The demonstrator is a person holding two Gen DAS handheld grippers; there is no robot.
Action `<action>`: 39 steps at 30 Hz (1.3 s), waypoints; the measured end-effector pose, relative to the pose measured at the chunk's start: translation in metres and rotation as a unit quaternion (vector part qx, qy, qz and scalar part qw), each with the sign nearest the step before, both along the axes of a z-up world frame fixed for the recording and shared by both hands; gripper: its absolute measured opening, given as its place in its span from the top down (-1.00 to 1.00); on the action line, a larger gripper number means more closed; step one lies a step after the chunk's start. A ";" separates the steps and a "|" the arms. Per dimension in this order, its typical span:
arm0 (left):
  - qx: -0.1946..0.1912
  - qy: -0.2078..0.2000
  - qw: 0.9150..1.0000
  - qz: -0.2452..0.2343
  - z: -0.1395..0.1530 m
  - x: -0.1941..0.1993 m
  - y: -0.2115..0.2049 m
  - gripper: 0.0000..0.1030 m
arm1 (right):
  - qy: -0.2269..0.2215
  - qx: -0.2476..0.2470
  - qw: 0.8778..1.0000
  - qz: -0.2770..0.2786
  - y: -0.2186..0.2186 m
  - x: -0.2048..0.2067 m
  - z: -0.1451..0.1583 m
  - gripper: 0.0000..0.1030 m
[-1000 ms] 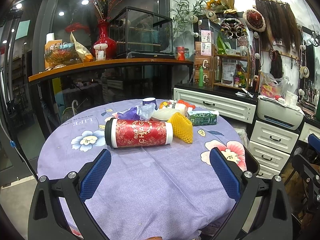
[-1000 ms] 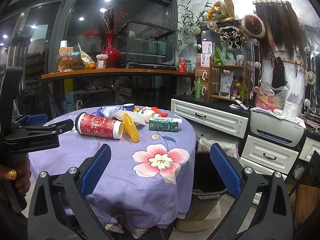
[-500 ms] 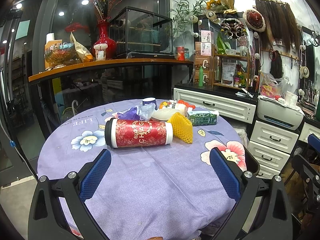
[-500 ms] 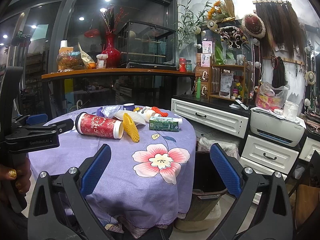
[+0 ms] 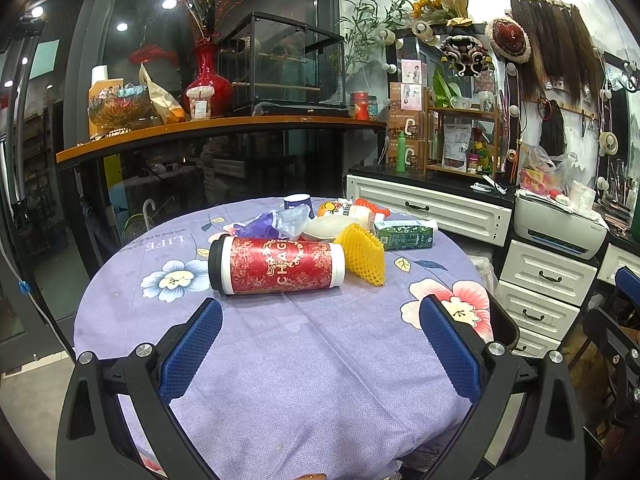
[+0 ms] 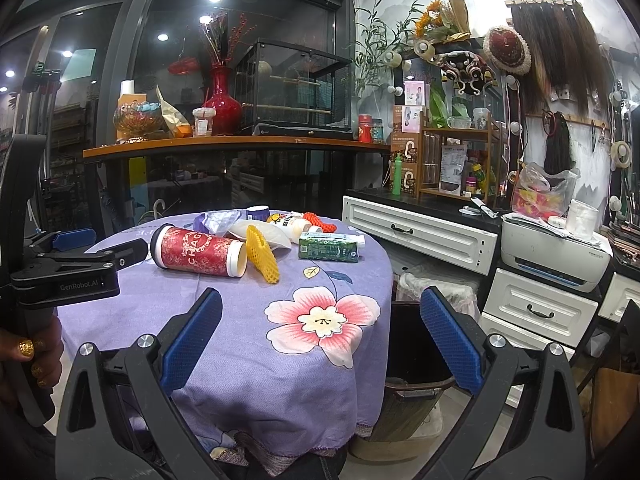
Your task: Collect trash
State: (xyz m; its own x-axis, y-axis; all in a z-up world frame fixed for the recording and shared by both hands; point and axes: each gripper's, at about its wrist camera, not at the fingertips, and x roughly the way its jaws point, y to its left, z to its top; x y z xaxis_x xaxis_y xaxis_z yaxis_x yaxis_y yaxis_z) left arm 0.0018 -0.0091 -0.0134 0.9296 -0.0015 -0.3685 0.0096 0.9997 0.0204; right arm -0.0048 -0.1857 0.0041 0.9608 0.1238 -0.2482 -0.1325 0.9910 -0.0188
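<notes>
On tablecloth, "CHAGEE" cup

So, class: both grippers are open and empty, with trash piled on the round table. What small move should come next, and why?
Probably ease the left gripper forward toward the red cup. The cup lies on its side, nearest of the trash and almost straight ahead of the open jaws, with bare tablecloth between. The right gripper points more toward the bin beside the table.
</notes>
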 end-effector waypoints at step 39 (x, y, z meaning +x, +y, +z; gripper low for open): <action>-0.006 0.128 0.992 0.011 -0.039 0.058 0.049 -0.90 | 0.149 -0.051 0.976 0.153 0.041 0.115 -0.032 -0.91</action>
